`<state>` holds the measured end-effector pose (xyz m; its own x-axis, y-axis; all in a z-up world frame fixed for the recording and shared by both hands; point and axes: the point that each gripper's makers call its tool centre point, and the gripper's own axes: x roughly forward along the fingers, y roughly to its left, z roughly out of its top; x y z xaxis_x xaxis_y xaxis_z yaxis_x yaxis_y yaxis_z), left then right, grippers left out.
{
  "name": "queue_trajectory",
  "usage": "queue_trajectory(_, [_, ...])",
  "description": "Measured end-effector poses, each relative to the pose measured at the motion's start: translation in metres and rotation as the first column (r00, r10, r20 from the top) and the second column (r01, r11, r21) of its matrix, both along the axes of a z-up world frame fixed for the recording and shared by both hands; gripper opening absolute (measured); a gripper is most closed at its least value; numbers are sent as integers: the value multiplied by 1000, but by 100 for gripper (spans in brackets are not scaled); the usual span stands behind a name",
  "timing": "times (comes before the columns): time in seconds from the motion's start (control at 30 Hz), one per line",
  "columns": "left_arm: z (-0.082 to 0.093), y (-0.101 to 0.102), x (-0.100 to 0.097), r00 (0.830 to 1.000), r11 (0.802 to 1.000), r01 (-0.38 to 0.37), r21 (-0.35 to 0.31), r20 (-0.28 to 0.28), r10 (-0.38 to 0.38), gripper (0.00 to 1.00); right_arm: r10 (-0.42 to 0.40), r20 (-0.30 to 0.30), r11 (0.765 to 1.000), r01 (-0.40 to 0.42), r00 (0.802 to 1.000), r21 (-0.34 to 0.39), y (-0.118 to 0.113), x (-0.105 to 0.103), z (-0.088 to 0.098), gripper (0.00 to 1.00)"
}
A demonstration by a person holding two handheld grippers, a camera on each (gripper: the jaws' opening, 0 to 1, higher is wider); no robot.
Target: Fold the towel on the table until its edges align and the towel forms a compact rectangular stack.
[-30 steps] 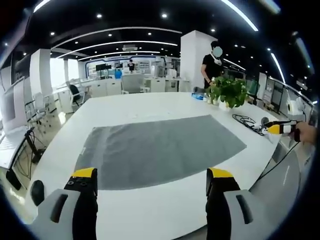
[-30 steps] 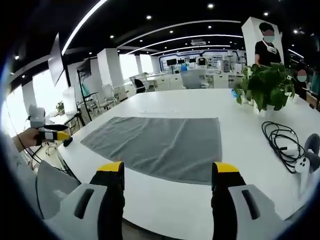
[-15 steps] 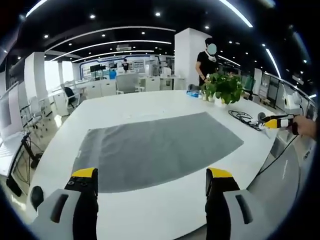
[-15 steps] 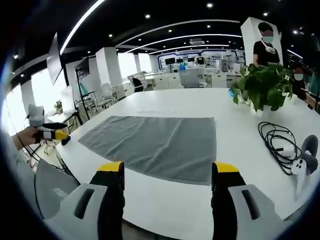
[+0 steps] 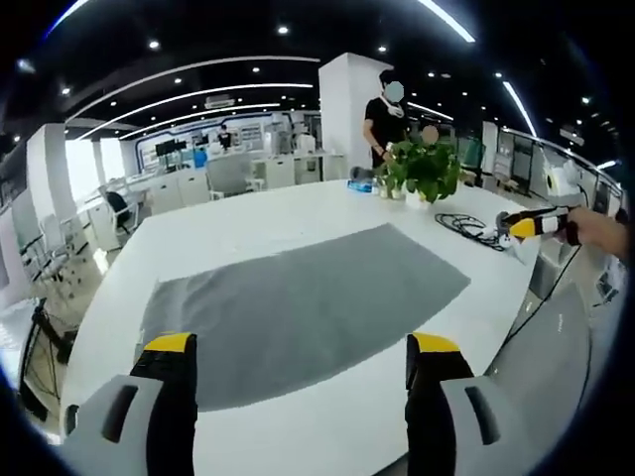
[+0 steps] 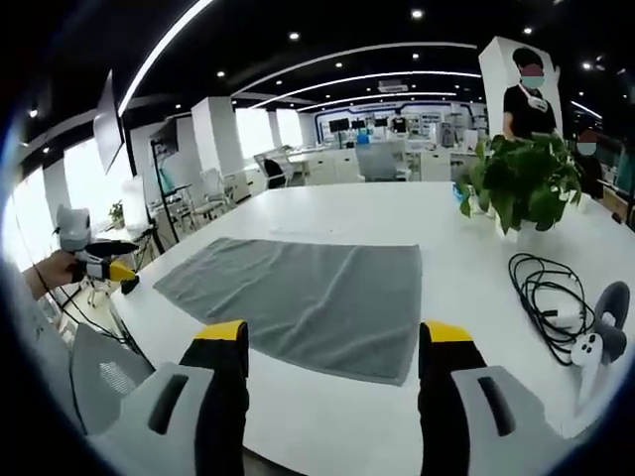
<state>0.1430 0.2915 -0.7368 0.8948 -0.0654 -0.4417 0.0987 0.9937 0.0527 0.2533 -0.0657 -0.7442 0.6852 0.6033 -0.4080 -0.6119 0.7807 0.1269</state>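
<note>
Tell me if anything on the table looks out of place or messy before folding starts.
Nothing stands out. The grey rectangular towel lies spread flat and unfolded on the white table, with only faint creases. A loose black cable and a potted green plant sit off to one side, apart from the towel.

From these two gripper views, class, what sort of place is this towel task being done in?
Probably an open-plan office or lab: a large white table with a grey towel and potted plant, desks with monitors behind, and strip ceiling lights.
</note>
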Motion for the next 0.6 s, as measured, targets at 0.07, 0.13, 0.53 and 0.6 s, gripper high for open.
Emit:
queue_trajectory(0.07, [10,-8,9,999,1000,22,-17,32,-22,89,7,11,1000,-7,1000,6,3,4,7,69])
queue_trajectory(0.13, [16,-14,15,998,999,38,-18,47,-38,89,17,24,1000,-17,1000,11,5,7,12,69])
queue_trajectory(0.53, [30,-63,49,978,982,188,23,88,-190,88,71,94,997,-71,993,-4,3,37,52,68])
queue_trajectory(0.6, [30,-69,51,975,978,205,26,88,-206,88,82,104,996,-78,991,-37,-1,44,59,68])
